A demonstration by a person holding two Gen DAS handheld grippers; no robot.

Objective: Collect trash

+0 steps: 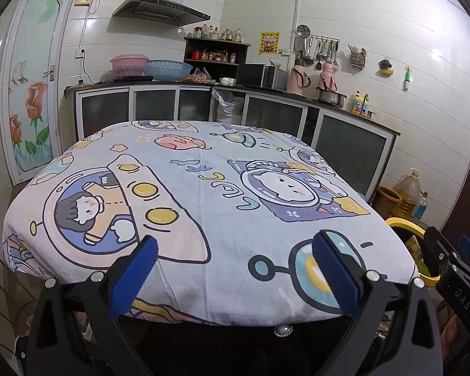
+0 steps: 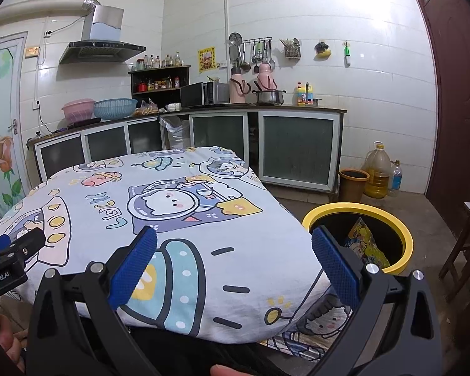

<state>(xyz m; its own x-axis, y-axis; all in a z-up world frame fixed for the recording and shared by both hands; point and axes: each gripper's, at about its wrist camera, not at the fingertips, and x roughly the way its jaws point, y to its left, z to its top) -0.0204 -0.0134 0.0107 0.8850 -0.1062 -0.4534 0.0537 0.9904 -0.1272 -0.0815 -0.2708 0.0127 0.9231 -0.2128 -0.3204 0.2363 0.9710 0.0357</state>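
A yellow-rimmed black trash bin (image 2: 405, 235) stands on the floor at the table's right side; a colourful snack wrapper (image 2: 365, 241) lies inside it. The bin's rim also shows in the left wrist view (image 1: 404, 223). My left gripper (image 1: 235, 277) is open and empty, above the near edge of the table with the cartoon-print cloth (image 1: 203, 188). My right gripper (image 2: 235, 269) is open and empty, above the table's near right corner, left of the bin. The cloth (image 2: 159, 200) shows no loose trash on it.
Kitchen counters with cabinets (image 2: 297, 147) run along the back wall. A brown bucket (image 2: 353, 185), an oil jug (image 2: 377, 169) and a bottle (image 2: 395, 177) stand on the floor behind the bin. A wooden stool (image 2: 467, 250) is at the right. A dark door (image 2: 454, 94) is beyond.
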